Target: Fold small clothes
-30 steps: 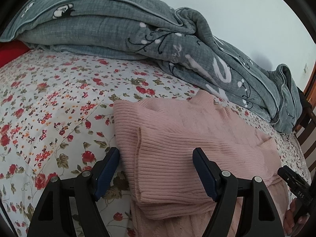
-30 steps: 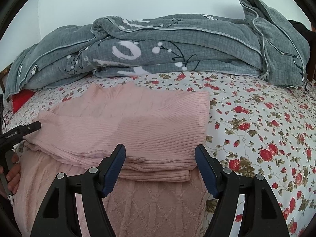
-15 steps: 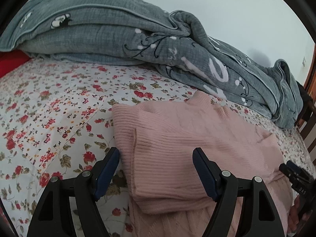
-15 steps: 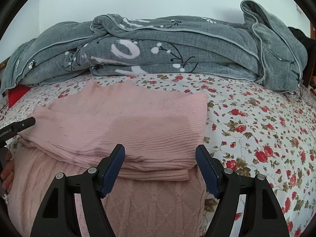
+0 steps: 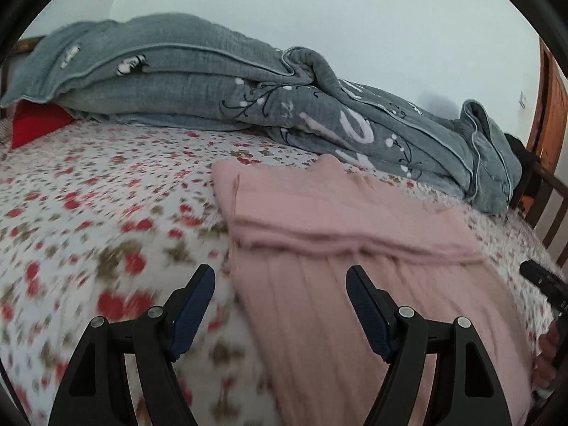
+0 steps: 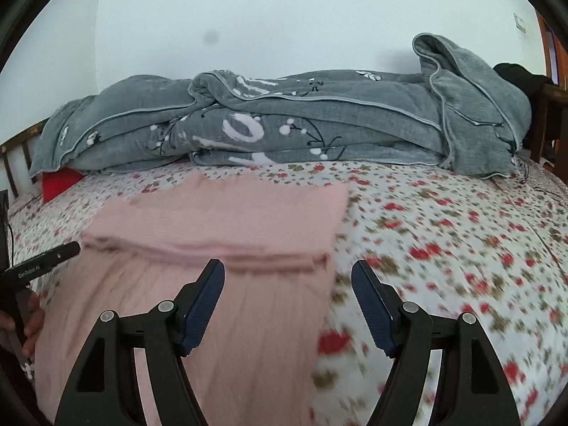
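Since both views blur near the lens, I read the cloth mainly from its sharper far part.
Left hand-held gripper: released, jaws spread with nothing between the pads; it hovers over the sweater's left edge, part over bare sheet.
Pink sweater: lies mid-bed on the floral bedsheet, its upper part folded back into a thick band, the lower body flat and running toward the near edge of the bed.
Handling: I judge it soft, limp and light; ribbed knit should not slip, but it will stretch and sag if lifted by one point.
Where to hold: the two near hem corners, pinching both layers.
Right hand-held gripper: released as well, empty, above the sweater's right edge.
Grey quilt: heaped along the far edge, apart from the sweater.
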`<state>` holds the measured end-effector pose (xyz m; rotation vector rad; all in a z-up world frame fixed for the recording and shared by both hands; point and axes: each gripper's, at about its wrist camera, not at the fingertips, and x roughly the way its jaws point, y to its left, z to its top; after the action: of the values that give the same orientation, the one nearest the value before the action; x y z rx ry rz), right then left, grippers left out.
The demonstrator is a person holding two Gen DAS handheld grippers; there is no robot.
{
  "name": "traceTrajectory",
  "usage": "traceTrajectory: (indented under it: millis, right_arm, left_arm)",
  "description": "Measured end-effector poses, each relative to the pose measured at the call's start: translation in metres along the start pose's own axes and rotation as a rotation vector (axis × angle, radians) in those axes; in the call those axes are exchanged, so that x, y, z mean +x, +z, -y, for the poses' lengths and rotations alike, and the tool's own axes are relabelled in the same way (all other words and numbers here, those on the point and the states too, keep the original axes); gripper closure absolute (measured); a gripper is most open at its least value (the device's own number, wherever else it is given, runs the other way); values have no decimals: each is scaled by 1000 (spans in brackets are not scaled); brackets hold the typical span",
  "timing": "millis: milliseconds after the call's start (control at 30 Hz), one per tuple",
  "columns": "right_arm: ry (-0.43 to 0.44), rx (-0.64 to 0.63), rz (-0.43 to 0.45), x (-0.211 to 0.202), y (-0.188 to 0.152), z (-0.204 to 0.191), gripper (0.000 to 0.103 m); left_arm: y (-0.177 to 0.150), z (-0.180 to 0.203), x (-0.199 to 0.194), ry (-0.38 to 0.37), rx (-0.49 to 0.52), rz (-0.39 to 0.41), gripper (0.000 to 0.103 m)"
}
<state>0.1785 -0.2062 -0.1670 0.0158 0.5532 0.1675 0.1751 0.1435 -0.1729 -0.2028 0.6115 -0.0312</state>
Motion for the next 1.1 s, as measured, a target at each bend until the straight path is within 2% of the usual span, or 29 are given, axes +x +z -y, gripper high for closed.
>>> traceTrajectory:
  millis: [100,233,300,467,667,1100]
  right_arm:
    - [-60,-16,1,-22,-13,4,30]
    - [-51,1,-23,-54,-32,11,30]
    - [-36,-22,-58,-66,-43,10,30]
    - [-31,-79,-134,-92,-73,-3,30]
    - [-10,-36,-162,-115,-108,-14,30]
    - [-3,103,-164,-119,-118,3,30]
  left_arm:
    - [-14,5,-10,28,21,-78,28]
    - [-30,5,-30,21,0,-156,28]
    - [-38,3,-46,-1,-28,-162,28]
    - [-56,7,-77,16,-21,-199,28]
    - [-78,10,-103,24,-4,-234,28]
    - [-95,9,-118,47,14,-260,28]
